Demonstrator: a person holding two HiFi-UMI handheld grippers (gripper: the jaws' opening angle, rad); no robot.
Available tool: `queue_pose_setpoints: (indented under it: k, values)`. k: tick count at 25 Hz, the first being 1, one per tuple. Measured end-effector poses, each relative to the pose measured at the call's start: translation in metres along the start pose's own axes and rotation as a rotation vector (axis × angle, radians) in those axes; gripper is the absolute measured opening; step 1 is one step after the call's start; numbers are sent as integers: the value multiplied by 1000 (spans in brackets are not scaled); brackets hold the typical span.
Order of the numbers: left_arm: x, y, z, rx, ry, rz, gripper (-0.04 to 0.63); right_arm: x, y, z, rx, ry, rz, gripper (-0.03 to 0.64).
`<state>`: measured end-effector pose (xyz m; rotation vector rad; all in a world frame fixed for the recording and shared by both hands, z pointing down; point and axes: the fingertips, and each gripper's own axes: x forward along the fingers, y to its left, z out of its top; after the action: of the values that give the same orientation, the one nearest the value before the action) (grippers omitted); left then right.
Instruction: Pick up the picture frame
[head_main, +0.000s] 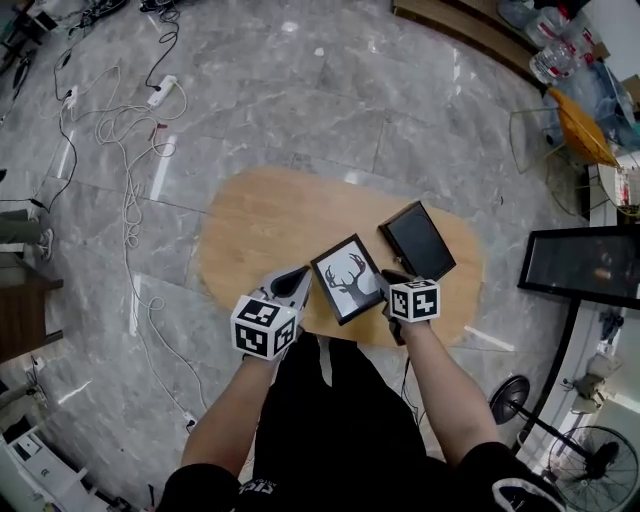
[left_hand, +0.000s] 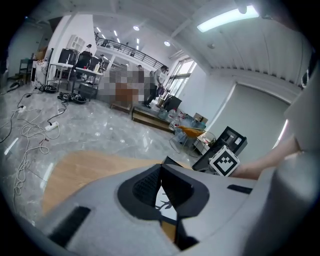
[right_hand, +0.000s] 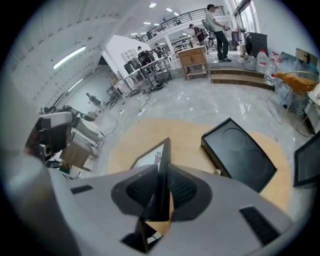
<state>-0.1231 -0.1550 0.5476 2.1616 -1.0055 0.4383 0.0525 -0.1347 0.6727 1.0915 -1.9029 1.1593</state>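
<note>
Now | picture frame (head_main: 348, 278) above counter (head_main: 255, 220), long axis pointing away from person | right gripper (head_main: 386, 284) pinching its right edge | left gripper (head_main: 299, 277) pressed together at its left edge.

In the left gripper view the left gripper (left_hand: 161, 167), closed on the picture frame (left_hand: 165, 207), hides all but a sliver of its deer print, the right gripper (right_hand: 163, 172) covers the frame's lower edge, and forearms (head_main: 447, 372) mask the table's (head_main: 255, 215) near edge
</note>
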Motion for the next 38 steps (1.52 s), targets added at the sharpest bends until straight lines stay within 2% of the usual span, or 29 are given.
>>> queue_pose_setpoints:
  k: [4,9,13,17,19,23,27,30,34,38]
  values:
    - [5,2,-7,12,-6,-9,9,24,-12,-17,-41,44,-20,55]
    - [38,24,-57,-14,45,-4,9,79,-55,-44,-60,56,-36,11]
    - [58,43,-120,-99,100,16,9,107,-72,-69,-96,78,-27,3]
    - [81,48,-172,-172,156,28,9,122,-80,-76,-194,107,-20,5]
    - [92,47,-187,-203,166,31,9,129,-81,-72,-249,128,-14,37]
    - [107,50,-201,-239,170,45,9,151,-70,-65,-372,217,10,110]
    - [112,55,-200,-261,162,52,9,168,-62,-66,-491,372,-22,110]
    - [111,58,-197,-272,153,52,9,172,-64,-64,-509,439,-51,114]
    - [107,67,-202,-285,156,58,9,174,-63,-57,-550,450,-98,117]
    - [104,73,-206,-297,162,60,9,172,-69,-65,-490,441,-68,112]
